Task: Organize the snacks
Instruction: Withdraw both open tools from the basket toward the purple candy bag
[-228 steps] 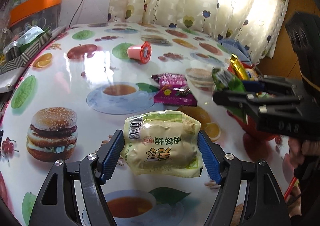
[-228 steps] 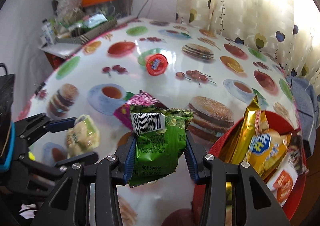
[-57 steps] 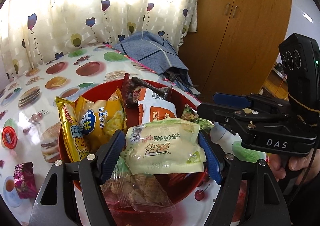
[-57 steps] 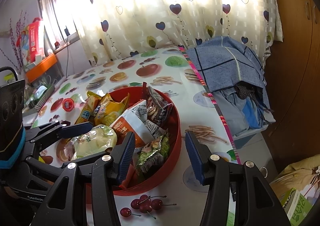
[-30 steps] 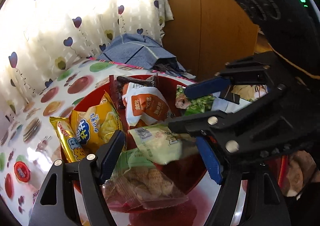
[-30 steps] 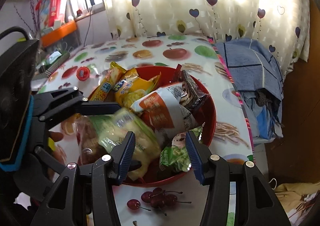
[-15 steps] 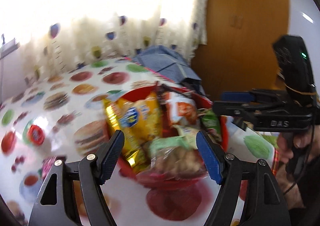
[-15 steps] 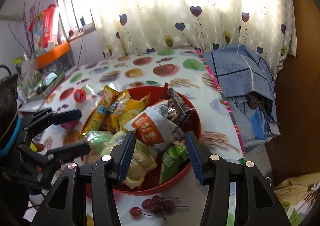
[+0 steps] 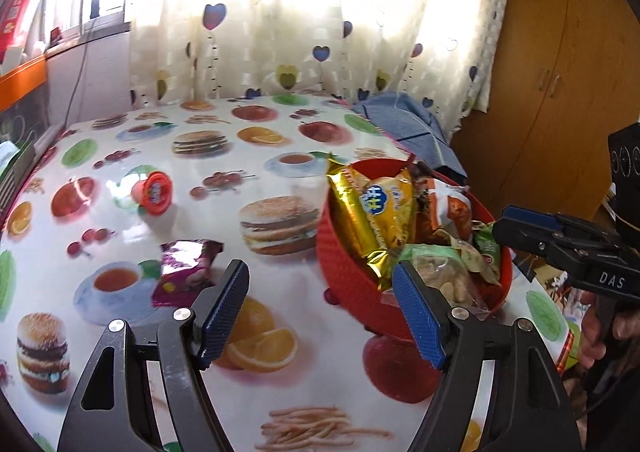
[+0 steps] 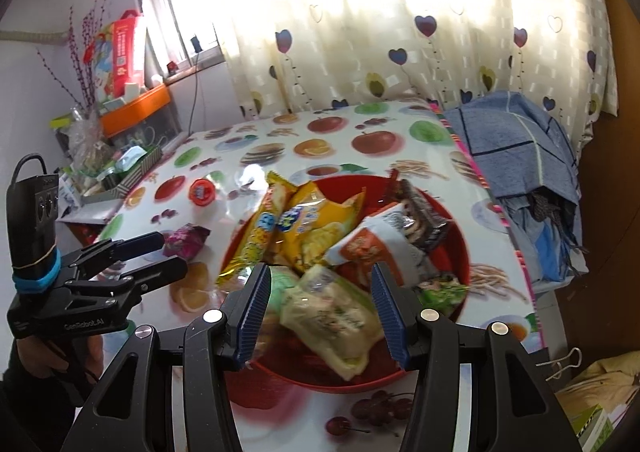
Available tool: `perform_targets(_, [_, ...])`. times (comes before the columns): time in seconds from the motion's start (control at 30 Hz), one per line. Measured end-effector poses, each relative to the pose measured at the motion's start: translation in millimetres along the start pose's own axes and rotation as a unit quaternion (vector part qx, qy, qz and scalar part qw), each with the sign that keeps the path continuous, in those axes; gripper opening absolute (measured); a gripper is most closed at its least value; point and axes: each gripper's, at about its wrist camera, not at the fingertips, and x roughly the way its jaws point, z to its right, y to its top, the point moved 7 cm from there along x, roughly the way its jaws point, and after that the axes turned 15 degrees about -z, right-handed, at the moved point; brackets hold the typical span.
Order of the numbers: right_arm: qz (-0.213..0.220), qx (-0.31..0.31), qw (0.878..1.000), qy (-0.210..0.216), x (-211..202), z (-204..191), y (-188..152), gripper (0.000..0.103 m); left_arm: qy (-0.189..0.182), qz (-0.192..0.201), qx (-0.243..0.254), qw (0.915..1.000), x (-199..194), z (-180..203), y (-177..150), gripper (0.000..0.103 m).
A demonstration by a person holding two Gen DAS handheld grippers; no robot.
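Note:
A red bowl [image 9: 352, 280] [image 10: 460, 248] full of snack packets stands at the right end of the fruit-print table. A pale green bread packet [image 10: 332, 316] lies loose in it, below my right gripper [image 10: 320, 284], whose jaws stand open without touching it. My left gripper [image 9: 320, 284] [image 10: 172, 254] is open and empty, above the table just left of the bowl. A magenta snack packet [image 9: 186, 266] [image 10: 184, 240] lies on the table ahead and left of it. A red jelly cup [image 9: 154, 192] [image 10: 202, 191] lies farther back. My right gripper [image 9: 508, 230] shows at the right edge of the left wrist view.
A blue cloth [image 10: 520, 144] hangs over the table's right end beside a wooden wardrobe [image 9: 560, 92]. A heart-print curtain [image 10: 400, 12] covers the back wall. Boxes and a striped tray [image 10: 132, 168] crowd the far left. A person's hand [image 10: 60, 356] holds the left gripper.
My left gripper let go of the pale green packet into the bowl and swung left, away from the bowl toward the magenta packet. The right gripper has drawn back a little and stayed open.

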Motion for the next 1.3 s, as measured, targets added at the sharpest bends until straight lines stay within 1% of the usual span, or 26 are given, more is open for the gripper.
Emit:
perform_targets(0.23, [-0.009,-0.015,1.000,0.009,7,-19,0,0.051,0.009,-0.007,-0.017,0.9998,0,-12,-9,0.075])
perform_targets(0.53, [-0.018,-0.025,0.999,0.017,16,-36,1,0.051,0.010,-0.010,-0.032,0.9994,-3,-26,-15,0.075])
perform_targets(0.87, [-0.025,-0.045,0.998,0.022,25,-58,7,0.051,0.026,-0.014,-0.065,0.9975,-3,-64,-22,0.075])
perform_targets(1.1, [-0.031,-0.056,0.998,0.024,33,-70,12,0.051,0.038,-0.022,-0.077,0.9961,6,-86,-13,0.075])
perform_targets(1.3, [-0.034,-0.062,0.997,0.023,40,-76,21,0.051,0.052,-0.044,-0.071,0.9951,33,-98,2,0.075])
